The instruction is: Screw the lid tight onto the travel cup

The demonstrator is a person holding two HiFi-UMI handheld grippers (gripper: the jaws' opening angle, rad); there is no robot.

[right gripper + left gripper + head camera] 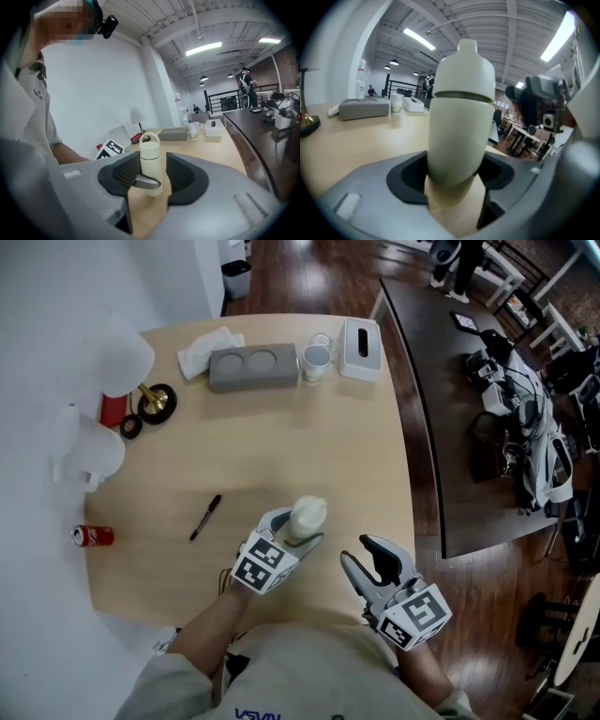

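Your right gripper (358, 551): jaws spread, nothing between the pads, touching nothing. It hangs over the near edge of the table (281, 427), tips pointing up-table and slightly left.

Your left gripper (298, 532): pinching the travel cup (306, 521) low on the body, a pad on each side. The body fills the gap in the left gripper view.

The cup is upright with its long axis vertical, near the front edge of the table. Its base is at table level; can't tell if it bears on the wood or sits just off it. The lid (464, 65) is on top, and the seam looks level where visible. Can't tell whether the thread is home.

Key relation: the cup lies left of your right gripper and a bit ahead, near but apart, with a clear gap between them. In the right gripper view it is centred in the jaw window, beyond the pads, with the lid above the pad line.

My read: the right is your free gripper and the one for the lid; the left is the brace. The next move calls for the right to go left and up so the pads straddle the lid, not the body, then close and turn about the vertical axis.

Risk: grip below the seam and you only twist the cup against the left pads.

The pen (205, 517) is well to the left, out of the path.
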